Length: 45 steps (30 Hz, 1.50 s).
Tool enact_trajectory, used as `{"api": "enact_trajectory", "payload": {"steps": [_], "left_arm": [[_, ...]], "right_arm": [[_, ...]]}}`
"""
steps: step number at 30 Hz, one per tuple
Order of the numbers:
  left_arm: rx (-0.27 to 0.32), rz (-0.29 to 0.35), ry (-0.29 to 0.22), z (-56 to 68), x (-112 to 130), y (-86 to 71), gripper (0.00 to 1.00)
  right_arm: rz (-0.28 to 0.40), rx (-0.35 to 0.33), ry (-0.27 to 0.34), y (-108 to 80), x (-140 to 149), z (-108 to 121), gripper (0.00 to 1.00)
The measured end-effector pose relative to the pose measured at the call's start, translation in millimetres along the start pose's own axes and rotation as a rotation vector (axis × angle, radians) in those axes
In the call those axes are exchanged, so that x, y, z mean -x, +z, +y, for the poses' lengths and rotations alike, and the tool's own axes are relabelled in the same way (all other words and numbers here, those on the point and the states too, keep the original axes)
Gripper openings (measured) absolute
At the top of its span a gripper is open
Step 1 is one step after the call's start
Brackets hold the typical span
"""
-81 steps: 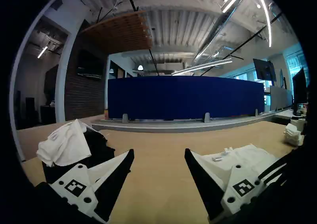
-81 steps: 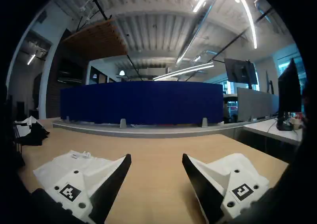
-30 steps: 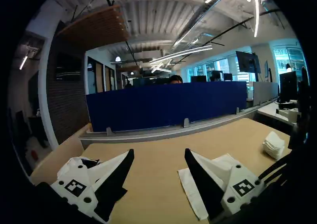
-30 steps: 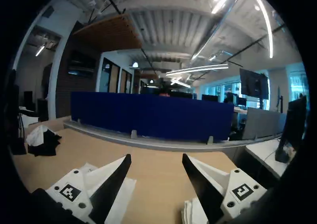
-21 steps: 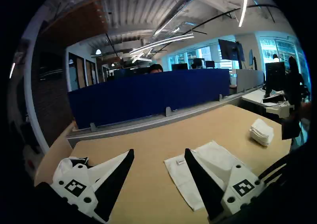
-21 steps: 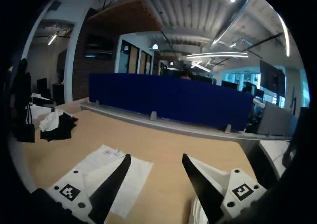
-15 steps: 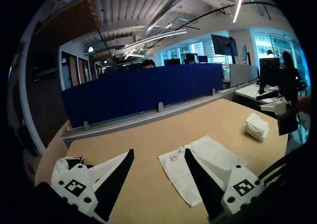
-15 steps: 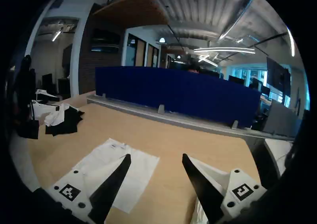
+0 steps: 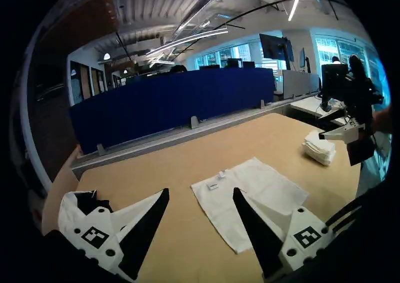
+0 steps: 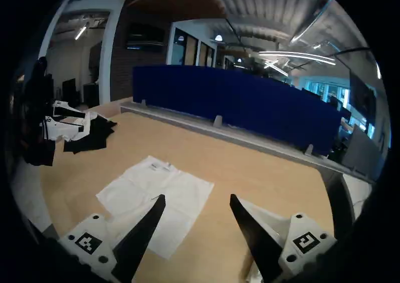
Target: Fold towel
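Folding has not begun: the white towel (image 9: 250,190) lies spread flat in one layer on the worktop (image 9: 165,165), just ahead of and below the left gripper (image 9: 200,190), running under its right finger. Seen from the right gripper (image 10: 196,197), it lies ahead by the left finger. Both grippers hang above it, fingers spread, holding nothing. A folded stack (image 9: 319,149) lies far to the left gripper's right, probably finished ones. Every fold remains.
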<state>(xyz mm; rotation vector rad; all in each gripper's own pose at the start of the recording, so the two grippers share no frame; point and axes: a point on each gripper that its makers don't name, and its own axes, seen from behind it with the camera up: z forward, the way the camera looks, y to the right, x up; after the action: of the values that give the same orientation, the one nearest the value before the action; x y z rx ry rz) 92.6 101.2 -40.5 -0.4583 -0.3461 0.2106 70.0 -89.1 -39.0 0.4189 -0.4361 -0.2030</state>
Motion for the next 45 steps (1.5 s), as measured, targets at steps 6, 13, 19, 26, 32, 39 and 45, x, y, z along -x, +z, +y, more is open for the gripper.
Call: {"api": "enact_trajectory", "payload": {"steps": [6,13,19,26,32,39,45], "left_arm": [[0.022,-0.033,0.001,11.0,23.8,6.4,0.94],[0.049,-0.087,0.008,24.7,61.1,13.2,0.94],[0.086,-0.145,0.031,39.5,94.7,18.8,0.94],[0.127,-0.217,0.048,54.5,130.4,23.7,0.94],[0.156,-0.266,0.052,62.4,150.7,25.4,0.94],[0.197,-0.309,0.062,71.5,166.7,30.7,0.94],[0.219,-0.342,0.094,77.5,178.8,35.2,0.94]], "right_arm": [[-0.024,-0.001,-0.012,8.9,22.0,-8.8,1.00],[-0.075,-0.014,-0.021,19.7,54.8,-19.5,1.00],[-0.119,-0.029,-0.032,27.8,82.9,-28.6,1.00],[-0.178,-0.047,-0.039,33.1,114.9,-37.5,1.00],[-0.227,-0.060,-0.051,34.9,137.4,-42.0,0.99],[-0.285,-0.081,-0.065,36.3,158.2,-47.2,0.98],[-0.319,-0.100,-0.062,38.2,173.1,-52.5,0.97]]}}
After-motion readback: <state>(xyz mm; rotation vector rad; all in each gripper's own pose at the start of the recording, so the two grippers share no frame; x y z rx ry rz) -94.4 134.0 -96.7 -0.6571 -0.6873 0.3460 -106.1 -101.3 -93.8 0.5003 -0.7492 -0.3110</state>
